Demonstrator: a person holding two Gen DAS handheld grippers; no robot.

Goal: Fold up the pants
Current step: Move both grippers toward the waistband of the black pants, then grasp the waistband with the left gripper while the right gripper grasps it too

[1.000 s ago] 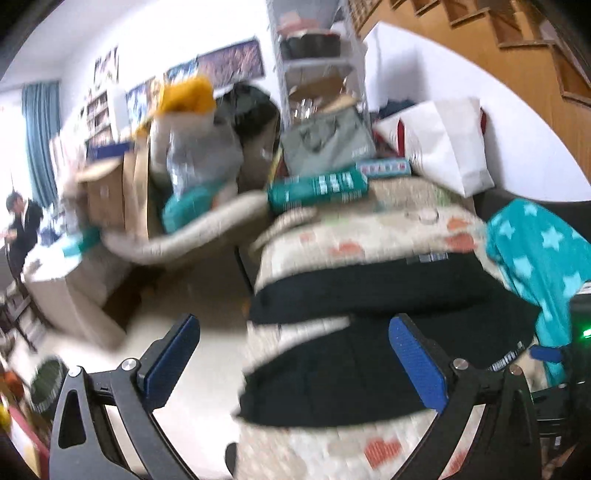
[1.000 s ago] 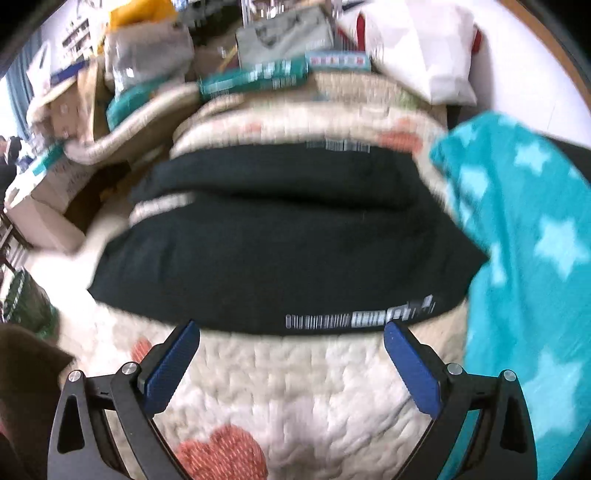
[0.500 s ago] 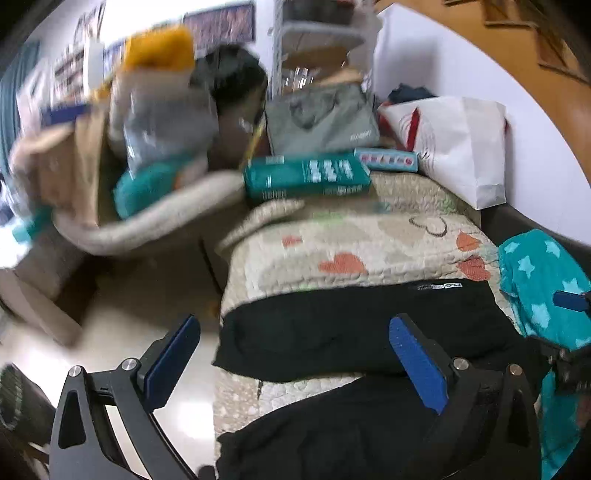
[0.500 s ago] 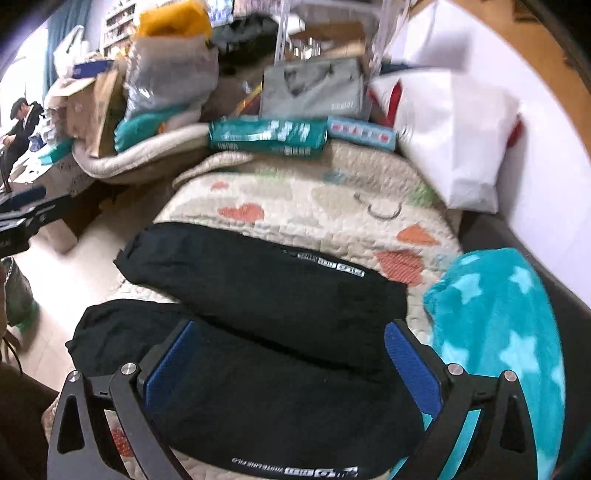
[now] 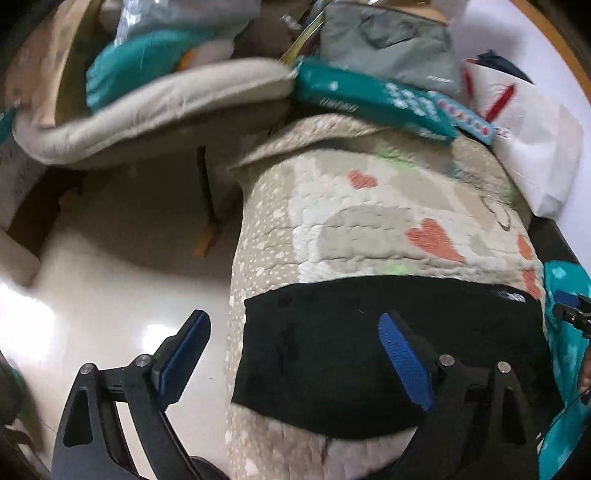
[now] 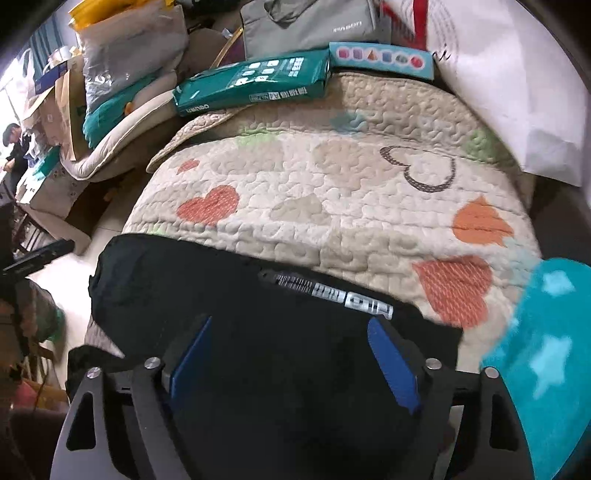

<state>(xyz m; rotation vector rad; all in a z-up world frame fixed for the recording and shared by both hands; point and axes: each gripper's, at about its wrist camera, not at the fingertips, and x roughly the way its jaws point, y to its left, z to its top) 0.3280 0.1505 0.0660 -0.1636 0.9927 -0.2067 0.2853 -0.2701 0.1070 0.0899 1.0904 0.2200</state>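
Black pants (image 5: 354,354) lie spread across a heart-patterned quilt (image 5: 369,206); they also show in the right wrist view (image 6: 258,306), with a white printed logo near the right end. My left gripper (image 5: 295,354) is open, just above the pants' left end at the quilt's left edge. My right gripper (image 6: 291,358) is open, low over the pants near the logo end. Its tip (image 5: 569,306) shows at the right edge of the left wrist view. Neither holds cloth.
A teal star blanket (image 6: 546,369) lies right of the pants. A green box (image 6: 255,81), a light blue box (image 6: 380,59), a grey bag (image 6: 306,26) and a white bag (image 6: 509,85) crowd the quilt's far end. Floor (image 5: 110,288) and clutter lie left.
Both grippers have moved forward and down toward the far pant leg. It now lies between each gripper's fingers. The near leg has dropped out of view. Both stay open.
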